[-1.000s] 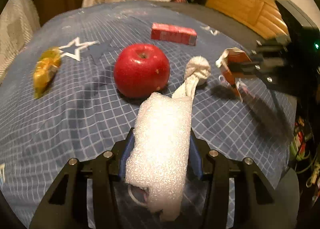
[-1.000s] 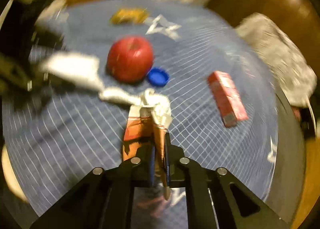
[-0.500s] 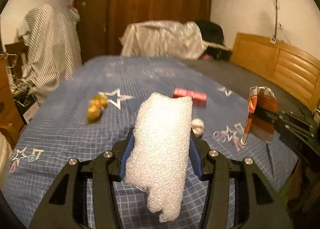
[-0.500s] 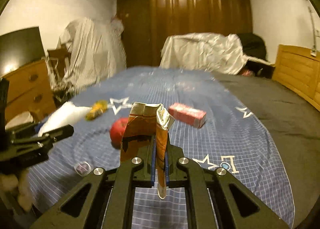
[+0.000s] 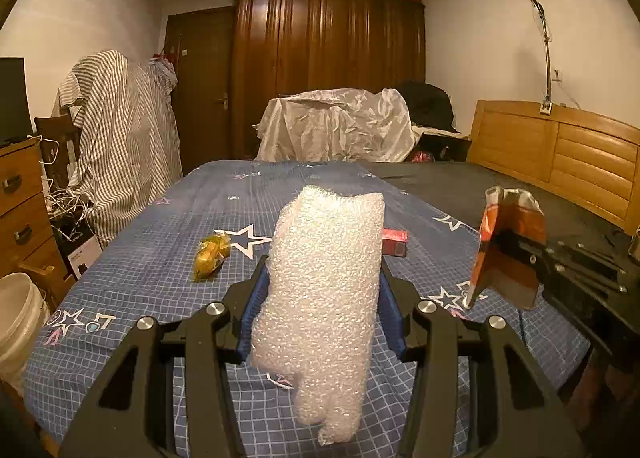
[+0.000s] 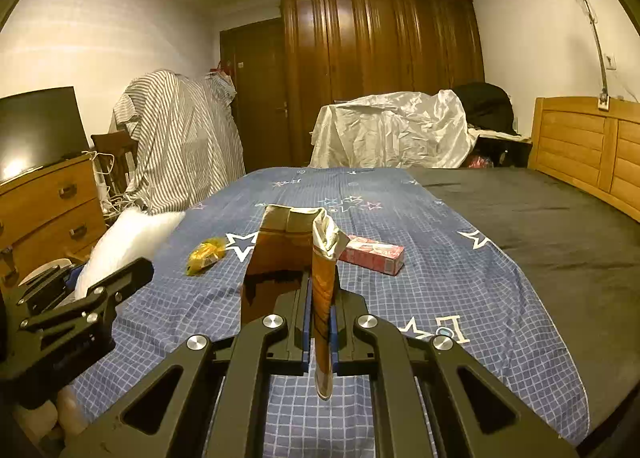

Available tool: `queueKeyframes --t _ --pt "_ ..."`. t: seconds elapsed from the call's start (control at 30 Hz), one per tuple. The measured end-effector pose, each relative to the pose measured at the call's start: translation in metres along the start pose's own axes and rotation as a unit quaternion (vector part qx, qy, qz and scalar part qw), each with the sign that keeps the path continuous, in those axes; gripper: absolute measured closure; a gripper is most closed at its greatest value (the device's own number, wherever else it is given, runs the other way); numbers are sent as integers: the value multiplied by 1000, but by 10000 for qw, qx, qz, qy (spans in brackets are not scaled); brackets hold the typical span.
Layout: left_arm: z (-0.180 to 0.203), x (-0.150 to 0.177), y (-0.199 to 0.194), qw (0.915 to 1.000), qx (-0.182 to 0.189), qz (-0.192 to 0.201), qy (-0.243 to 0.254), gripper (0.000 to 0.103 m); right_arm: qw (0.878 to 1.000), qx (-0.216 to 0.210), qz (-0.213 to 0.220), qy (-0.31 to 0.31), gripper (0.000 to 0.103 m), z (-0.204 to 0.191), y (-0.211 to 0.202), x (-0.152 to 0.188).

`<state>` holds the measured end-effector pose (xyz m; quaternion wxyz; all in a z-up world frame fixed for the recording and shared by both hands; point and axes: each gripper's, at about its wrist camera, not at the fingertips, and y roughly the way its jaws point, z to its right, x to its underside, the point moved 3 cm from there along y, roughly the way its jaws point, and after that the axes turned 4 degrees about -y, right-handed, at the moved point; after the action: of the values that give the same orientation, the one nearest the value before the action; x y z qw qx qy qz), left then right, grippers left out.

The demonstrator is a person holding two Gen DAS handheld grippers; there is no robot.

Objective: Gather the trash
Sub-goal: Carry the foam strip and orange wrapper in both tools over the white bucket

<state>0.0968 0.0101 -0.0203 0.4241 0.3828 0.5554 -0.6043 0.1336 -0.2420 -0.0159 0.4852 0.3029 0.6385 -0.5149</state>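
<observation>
— How do my two grippers sit?

— My left gripper points slightly downward over the near edge of the bed, jaws partway apart and pressing a wad of bubble wrap from both sides.

— And the other?

— My right gripper tilts down alike beside it, jaws closed tight on a flattened orange carton standing upright.

A: What carries everything here?

B: A bed, its left part covered by a blue checked sheet with stars, its right part by a dark cover.

A: And what lies on the sheet?

B: A red box lies flat. Well to its left, past a white-edged star, rests a yellow wrapper. Both are apart, neither touching the other.
</observation>
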Motion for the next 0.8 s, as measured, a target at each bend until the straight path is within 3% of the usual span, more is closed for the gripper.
queueKeyframes --t 0.4,0.8 --pt "-14 -3 2 10000 -28 -4 -65 56 9999 -82 -3 -73 96 -13 -10 -2" --pt "-97 -27 -8 9963 -792 72 -323 56 9963 -763 84 -386 96 -74 20 -51"
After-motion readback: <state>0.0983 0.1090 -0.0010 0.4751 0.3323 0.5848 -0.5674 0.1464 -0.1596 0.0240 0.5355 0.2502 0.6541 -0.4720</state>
